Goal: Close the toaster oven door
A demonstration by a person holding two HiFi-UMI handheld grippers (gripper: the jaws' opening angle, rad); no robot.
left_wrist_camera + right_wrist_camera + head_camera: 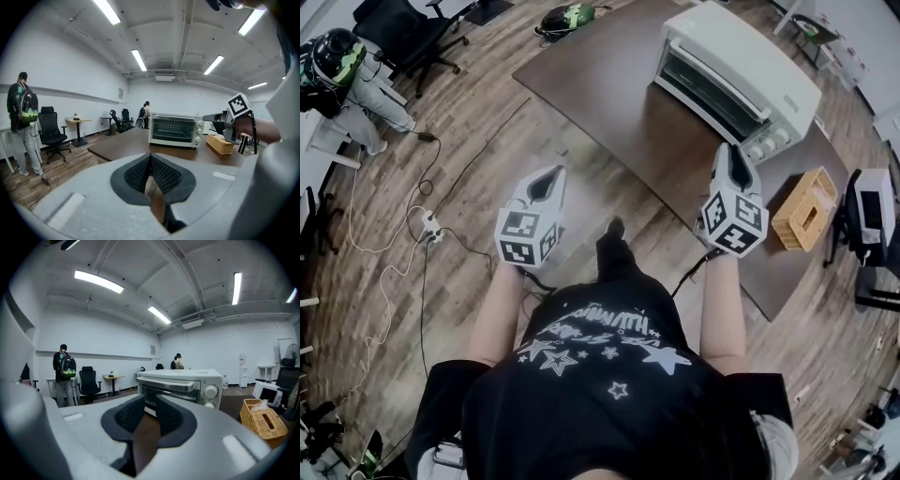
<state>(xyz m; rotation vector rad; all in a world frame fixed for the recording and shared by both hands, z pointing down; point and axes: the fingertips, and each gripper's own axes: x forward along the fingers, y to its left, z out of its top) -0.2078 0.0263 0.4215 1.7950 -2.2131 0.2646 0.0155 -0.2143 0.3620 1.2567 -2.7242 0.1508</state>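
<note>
Head view shows one white toaster oven on the far part of a single dark desk, its glass door facing the person and standing upright against the front, so it looks closed. Two tools are held out before the person. The right tool points at the oven's knob end and is near it but not touching. The left tool hangs over the wooden floor, off the desk's near edge and well apart from the oven. In the right gripper view the jaws are spread with a clear gap and nothing between them; the oven sits straight beyond that gap, its one door handle running across the top of the door. In the left gripper view the jaw tips are pressed together on nothing, and the oven stands farther off across the desk, with three knobs stacked down its right side. One wicker box lies on the desk to the right of the oven, apart from it. One person with a backpack stands at the room's far left.
</note>
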